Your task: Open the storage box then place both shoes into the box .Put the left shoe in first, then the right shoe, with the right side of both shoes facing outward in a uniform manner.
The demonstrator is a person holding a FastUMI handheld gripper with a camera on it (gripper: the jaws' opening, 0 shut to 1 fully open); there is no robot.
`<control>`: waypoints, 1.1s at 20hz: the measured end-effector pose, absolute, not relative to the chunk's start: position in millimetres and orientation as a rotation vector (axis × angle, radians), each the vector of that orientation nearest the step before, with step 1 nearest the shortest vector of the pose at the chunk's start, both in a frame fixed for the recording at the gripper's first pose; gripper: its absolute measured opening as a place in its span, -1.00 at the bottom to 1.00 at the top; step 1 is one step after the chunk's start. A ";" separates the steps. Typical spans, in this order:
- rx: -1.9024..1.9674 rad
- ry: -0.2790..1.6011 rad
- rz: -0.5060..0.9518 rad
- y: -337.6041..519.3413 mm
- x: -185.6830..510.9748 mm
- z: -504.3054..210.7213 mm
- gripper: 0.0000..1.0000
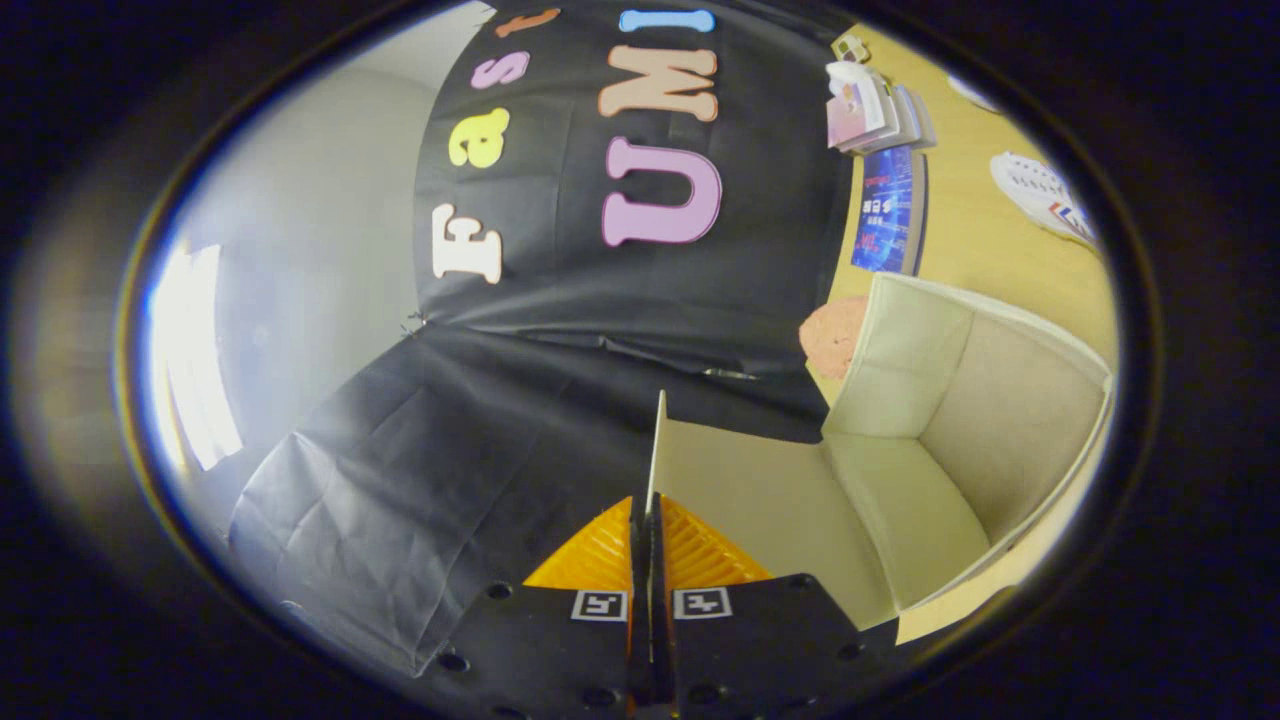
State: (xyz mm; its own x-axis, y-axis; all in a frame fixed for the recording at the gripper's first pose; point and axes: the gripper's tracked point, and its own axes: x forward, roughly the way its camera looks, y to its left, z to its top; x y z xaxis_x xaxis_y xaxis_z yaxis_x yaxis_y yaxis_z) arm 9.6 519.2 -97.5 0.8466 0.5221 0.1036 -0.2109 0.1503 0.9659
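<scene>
In the gripper view, the gripper is seen with its two fingers drawn almost together, and the thin edge of the storage box's lid is pinched between them. The lid is held edge-on to the camera, so that its rim appears as a narrow pale line rising from the fingertips, while its cream inner face spreads away to one side towards the storage box. The box is shown open, with its pale interior walls and base exposed and nothing lying inside it. The whole scene is seen rolled over, so the wooden table stands at the far side of the view beyond the box. A white shoe with coloured side stripes is seen resting on the table well apart from the box. A stack of books and a blue book lie on the table nearer the black cloth wall, and a pink rounded object is seen just beside the box's far corner; what it is cannot be told.
</scene>
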 end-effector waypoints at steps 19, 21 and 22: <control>0.805 0.376 0.638 571.3 -0.4 -136.1 0.95; 0.710 0.356 0.613 549.8 5.1 -133.9 0.96; 0.658 0.345 0.595 535.4 9.9 -134.8 0.96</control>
State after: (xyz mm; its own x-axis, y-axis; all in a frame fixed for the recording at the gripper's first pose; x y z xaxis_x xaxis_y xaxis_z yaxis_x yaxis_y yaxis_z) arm 9.9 535.4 -134.8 0.7805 0.6147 -0.1140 -0.4040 0.6352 0.6583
